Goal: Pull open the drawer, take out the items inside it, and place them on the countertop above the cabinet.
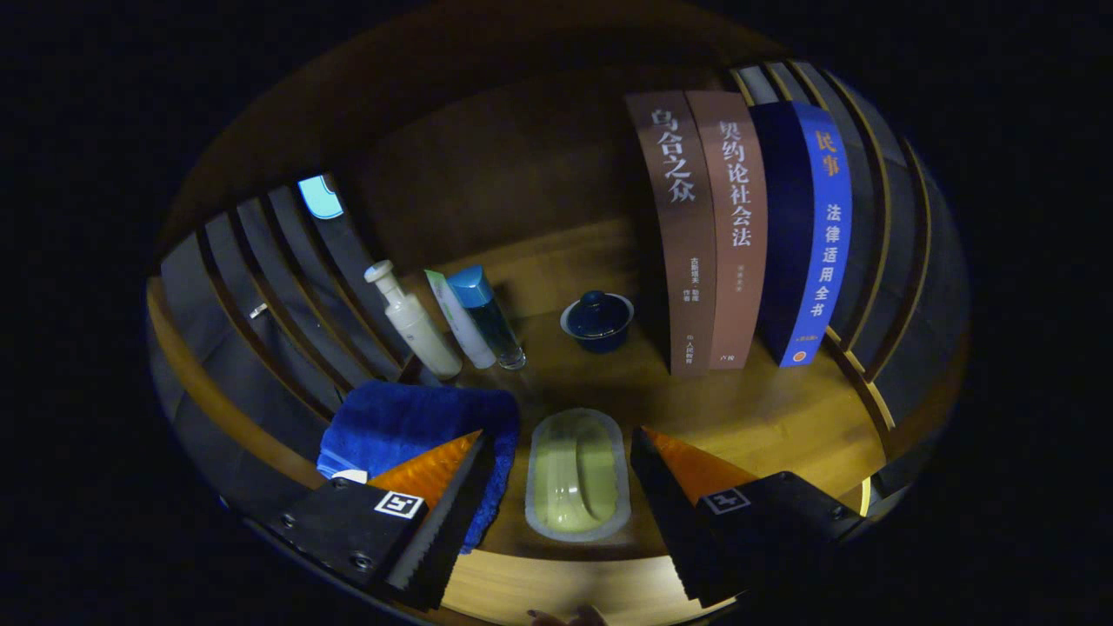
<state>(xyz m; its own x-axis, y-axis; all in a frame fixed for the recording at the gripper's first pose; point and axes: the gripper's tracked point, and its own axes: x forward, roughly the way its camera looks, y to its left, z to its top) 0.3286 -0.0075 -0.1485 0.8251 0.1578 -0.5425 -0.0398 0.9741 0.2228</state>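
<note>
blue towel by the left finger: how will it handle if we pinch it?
The blue towel lies folded in soft, rumpled layers, so it will likely sag and unfold rather than lift as one piece. Its plush pile should grip well, not slip. The open gripper has one finger overlapping its edge; a push would probably bunch it.

A dimly lit household shelf or cabinet top in wood (783, 426), set up like a home study corner. Three upright books (739, 235) stand against dark slatted panels (287, 287). Toiletry bottles (452, 317) cluster beside a small lidded blue cup (597, 320). A folded blue towel (409, 422) and a pale soap dish (576, 474) lie nearer, the dish between the spread fingers of the handheld gripper (565, 513).
</note>
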